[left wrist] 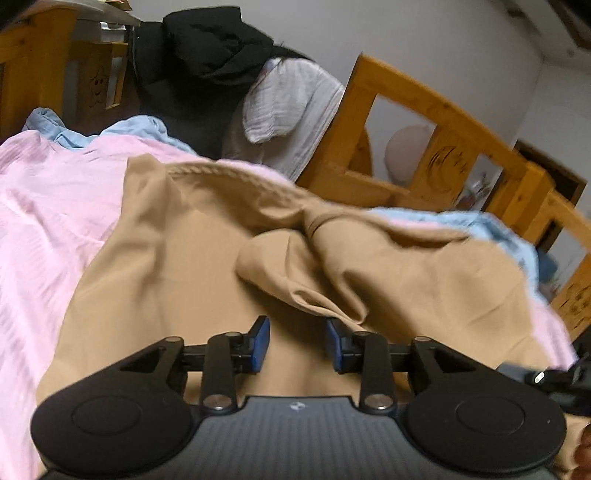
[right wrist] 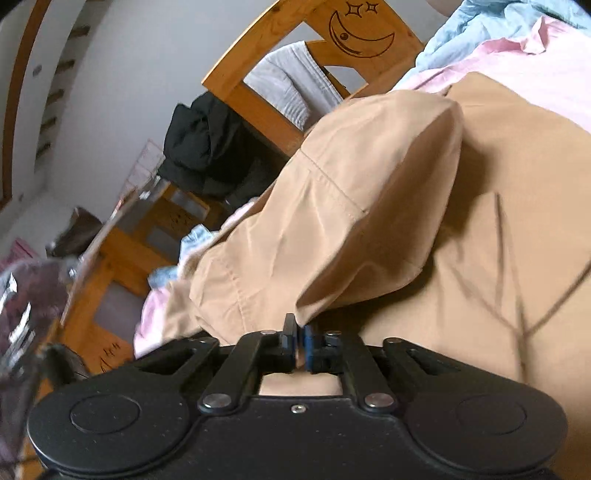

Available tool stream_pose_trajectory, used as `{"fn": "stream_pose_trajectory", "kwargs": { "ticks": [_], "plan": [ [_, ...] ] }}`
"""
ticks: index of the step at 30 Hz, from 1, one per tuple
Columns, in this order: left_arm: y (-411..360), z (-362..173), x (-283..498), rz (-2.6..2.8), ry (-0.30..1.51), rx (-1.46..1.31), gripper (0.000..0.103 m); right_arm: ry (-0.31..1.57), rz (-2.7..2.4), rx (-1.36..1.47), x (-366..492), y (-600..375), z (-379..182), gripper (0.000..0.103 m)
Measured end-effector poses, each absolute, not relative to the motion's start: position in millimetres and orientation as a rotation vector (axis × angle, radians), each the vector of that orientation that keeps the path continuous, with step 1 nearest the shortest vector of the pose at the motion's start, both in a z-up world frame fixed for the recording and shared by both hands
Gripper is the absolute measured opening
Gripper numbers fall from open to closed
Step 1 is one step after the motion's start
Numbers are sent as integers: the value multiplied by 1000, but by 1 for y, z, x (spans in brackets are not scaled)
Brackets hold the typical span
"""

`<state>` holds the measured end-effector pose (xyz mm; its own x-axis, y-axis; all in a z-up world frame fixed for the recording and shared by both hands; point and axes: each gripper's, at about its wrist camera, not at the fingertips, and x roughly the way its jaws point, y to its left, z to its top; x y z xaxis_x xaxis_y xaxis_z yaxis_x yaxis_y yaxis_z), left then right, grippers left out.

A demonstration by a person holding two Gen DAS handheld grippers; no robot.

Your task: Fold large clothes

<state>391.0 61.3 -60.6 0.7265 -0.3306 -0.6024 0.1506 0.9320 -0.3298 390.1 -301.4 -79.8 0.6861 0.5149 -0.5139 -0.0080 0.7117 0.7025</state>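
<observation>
A large tan garment (left wrist: 184,258) lies rumpled across a pink sheet (left wrist: 44,206) on a bed. My left gripper (left wrist: 297,332) hovers low over it, open, with its blue pads apart. A bunched fold touches the right pad (left wrist: 334,332), and nothing is pinched between the two. In the right wrist view, my right gripper (right wrist: 300,332) has its jaws almost together. An edge of the tan garment (right wrist: 369,184) sits between the tips. From there the cloth rises in a raised, tent-like fold with a stitched seam.
A wooden bed rail (left wrist: 417,110) with carved moon and stars (right wrist: 362,33) borders the bed. A black garment (left wrist: 199,62) and a white cloth (left wrist: 291,107) hang over it. Light blue fabric (left wrist: 140,127) lies beyond the pink sheet (right wrist: 554,66).
</observation>
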Motion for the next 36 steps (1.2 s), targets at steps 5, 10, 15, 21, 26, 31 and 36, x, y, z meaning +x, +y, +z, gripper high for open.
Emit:
{"fn": "stream_pose_trajectory", "kwargs": {
  "ticks": [5, 10, 15, 21, 26, 31, 36],
  "plan": [
    [82, -51, 382, -249, 681, -480, 59, 713, 288, 699, 368, -341, -64, 45],
    [86, -52, 396, -224, 726, -548, 59, 613, 171, 722, 385, -398, -44, 61],
    [67, -53, 422, -176, 795, -500, 59, 661, 120, 808, 460, -426, -63, 60],
    [47, -52, 440, -109, 844, -420, 21, 753, 145, 868, 528, -419, -98, 22],
    [38, -48, 443, -11, 807, -283, 1, 606, 166, 694, 504, -402, -66, 3],
    [41, -61, 443, -22, 841, -269, 2, 688, 123, 450, 510, -391, -84, 4],
    [48, -42, 413, -31, 778, -262, 10, 598, 89, 399, 490, -393, -63, 28]
  ]
}}
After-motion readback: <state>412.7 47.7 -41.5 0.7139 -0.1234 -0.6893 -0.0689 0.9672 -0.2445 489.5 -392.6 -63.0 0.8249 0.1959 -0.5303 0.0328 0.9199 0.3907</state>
